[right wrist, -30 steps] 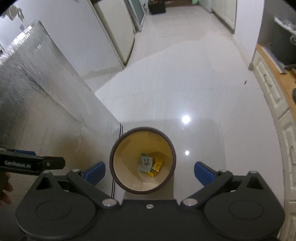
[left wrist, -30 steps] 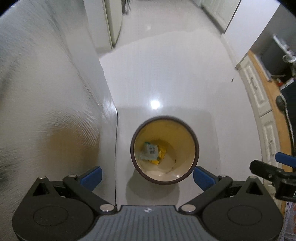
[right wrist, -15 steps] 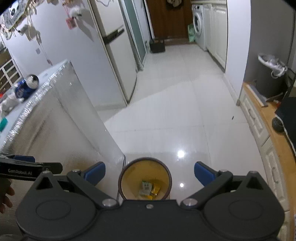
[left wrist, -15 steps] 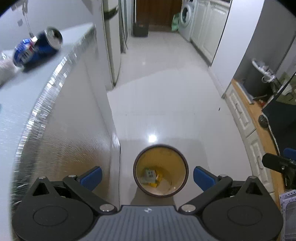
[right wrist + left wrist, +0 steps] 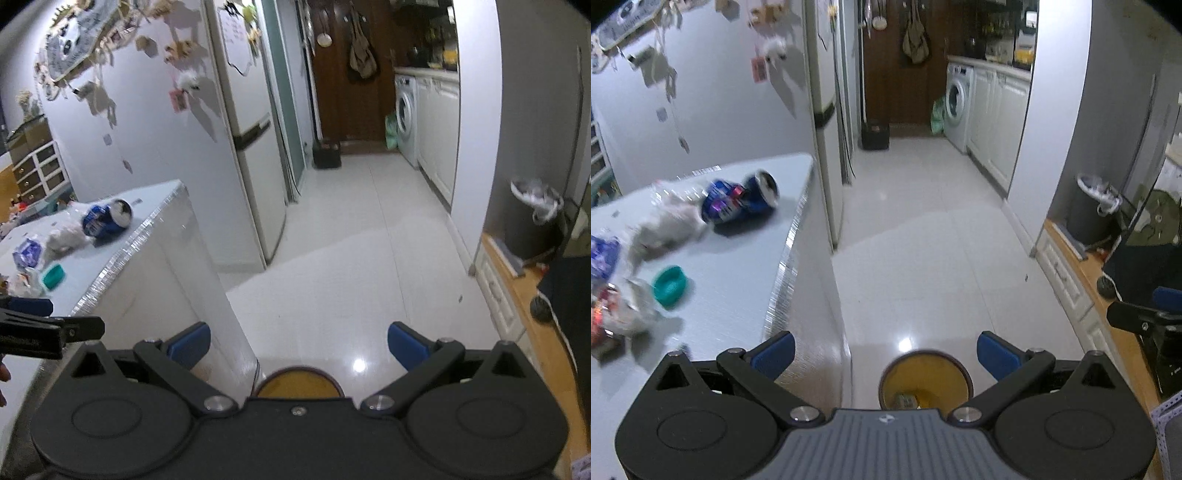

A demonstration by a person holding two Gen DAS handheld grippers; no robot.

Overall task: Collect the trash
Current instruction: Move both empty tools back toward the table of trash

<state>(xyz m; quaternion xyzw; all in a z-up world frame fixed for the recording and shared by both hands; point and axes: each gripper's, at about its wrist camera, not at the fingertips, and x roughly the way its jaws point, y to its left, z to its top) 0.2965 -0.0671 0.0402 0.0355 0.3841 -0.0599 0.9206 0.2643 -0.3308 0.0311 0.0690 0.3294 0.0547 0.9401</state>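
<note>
A round brown bin with a yellow inside stands on the floor beside the table, holding a few scraps; its rim shows in the right wrist view. On the table lie a crushed blue can, a white crumpled wad, a teal cap and wrappers. My left gripper is open and empty above the bin. My right gripper is open and empty.
The silver-sided table is at left. A fridge stands behind it. White tiled floor runs to a washing machine. A dark bin and wooden counter are at right.
Both grippers have risen and tilted up from looking down into the bin. The tabletop with its trash and the far hallway have come into view; the bin now sits low in both views.
</note>
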